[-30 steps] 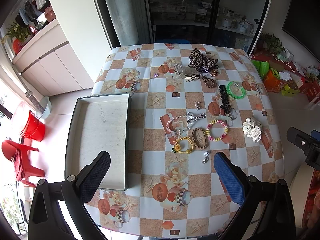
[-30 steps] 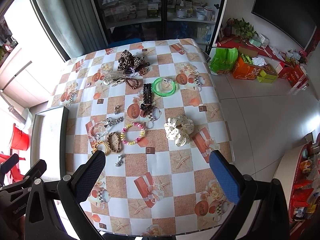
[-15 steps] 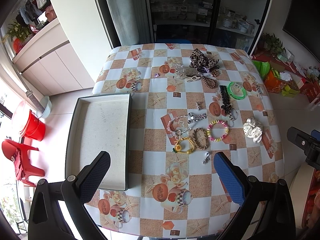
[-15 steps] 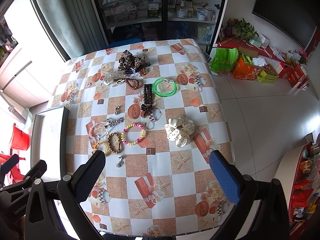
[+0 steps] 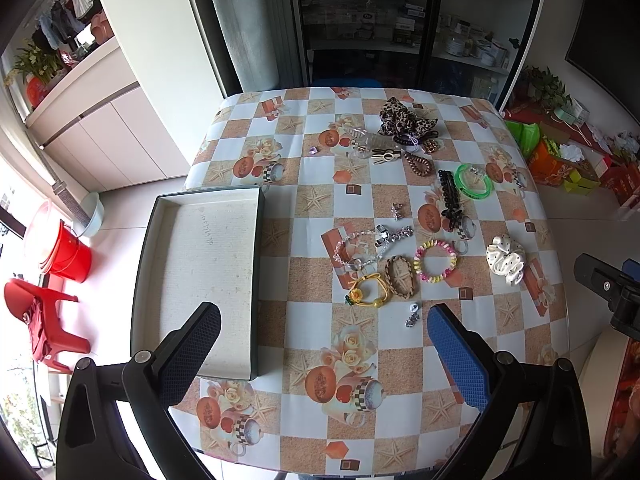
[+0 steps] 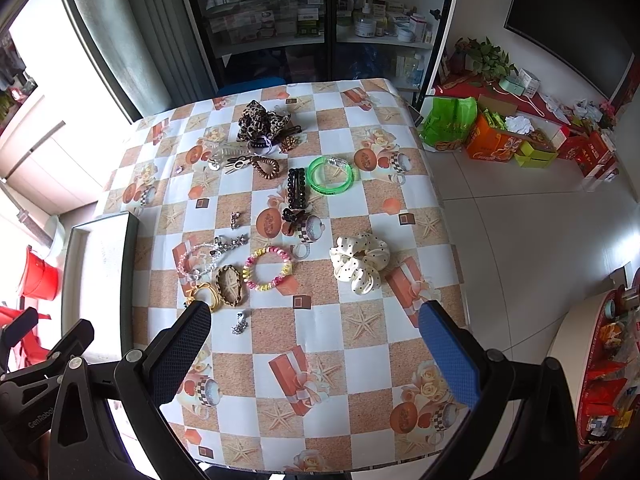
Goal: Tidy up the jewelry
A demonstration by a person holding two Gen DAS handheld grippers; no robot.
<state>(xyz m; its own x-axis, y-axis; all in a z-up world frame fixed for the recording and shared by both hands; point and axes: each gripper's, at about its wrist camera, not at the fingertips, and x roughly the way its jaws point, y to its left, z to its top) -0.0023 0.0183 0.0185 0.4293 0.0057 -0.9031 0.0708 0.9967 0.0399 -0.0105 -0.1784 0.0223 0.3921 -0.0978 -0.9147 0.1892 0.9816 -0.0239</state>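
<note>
Left gripper (image 5: pixel 324 340) and right gripper (image 6: pixel 314 336) both gape wide, empty, above the table (image 5: pixel 316 200)

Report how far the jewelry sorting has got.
Done: nothing; the tray is bare. In hand: nothing; the left gripper and right gripper hover open above the table. Left: everything, from the green bangle to the yellow bracelet.

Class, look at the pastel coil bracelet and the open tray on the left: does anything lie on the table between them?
Yes. The braided brown bracelet, the yellow bracelet and the clear bead bracelet lie between the pastel coil bracelet and the tray. Beyond them, only bare tablecloth.
</note>
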